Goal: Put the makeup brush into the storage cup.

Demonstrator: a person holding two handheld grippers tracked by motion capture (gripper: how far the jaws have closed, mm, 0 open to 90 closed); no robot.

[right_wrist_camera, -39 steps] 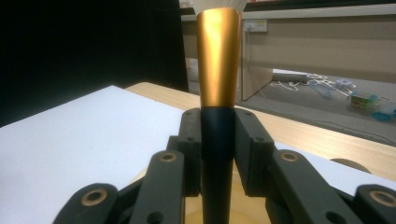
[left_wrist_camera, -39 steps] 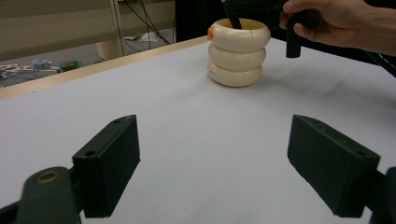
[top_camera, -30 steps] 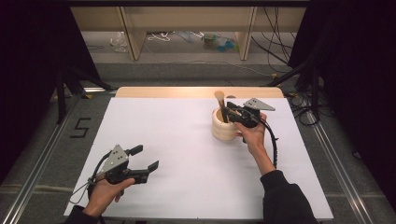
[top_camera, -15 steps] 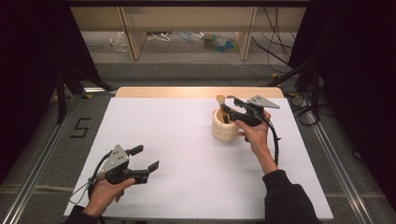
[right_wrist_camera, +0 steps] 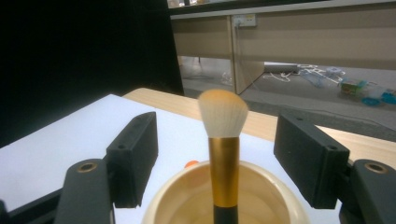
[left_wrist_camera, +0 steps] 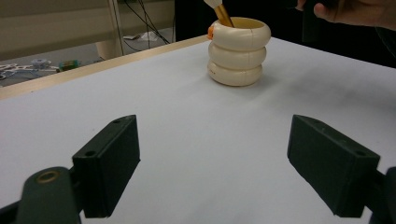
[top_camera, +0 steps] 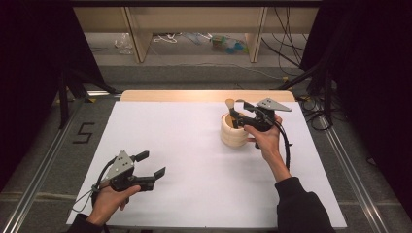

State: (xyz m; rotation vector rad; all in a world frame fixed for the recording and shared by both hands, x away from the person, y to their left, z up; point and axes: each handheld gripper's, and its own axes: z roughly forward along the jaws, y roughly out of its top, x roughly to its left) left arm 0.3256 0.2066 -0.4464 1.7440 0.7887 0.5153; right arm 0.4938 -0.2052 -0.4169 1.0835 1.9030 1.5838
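A cream ringed cup point(top_camera: 232, 133) stands on the white table point(top_camera: 175, 136), right of centre. A makeup brush point(top_camera: 230, 104) with a gold ferrule and pale bristles stands upright in it. My right gripper point(top_camera: 237, 112) hovers at the cup's top; its jaws have just been opening and stand on either side of the brush point(right_wrist_camera: 223, 135) without touching it. The cup's rim point(right_wrist_camera: 170, 191) lies just below them. My left gripper point(top_camera: 151, 164) rests open near the front left, with nothing between its fingers point(left_wrist_camera: 109, 163). From there the cup point(left_wrist_camera: 239, 51) and brush point(left_wrist_camera: 220, 10) are far ahead.
A small orange thing point(right_wrist_camera: 190, 164) sits behind the cup. The table's wooden far edge point(top_camera: 204, 95) borders a floor with cables and shelving legs. Metal rails point(top_camera: 43, 165) run along both sides. White tabletop stretches between the two grippers.
The right gripper's jaws have opened off the brush, which now stands free in the cup. The left gripper has not moved.
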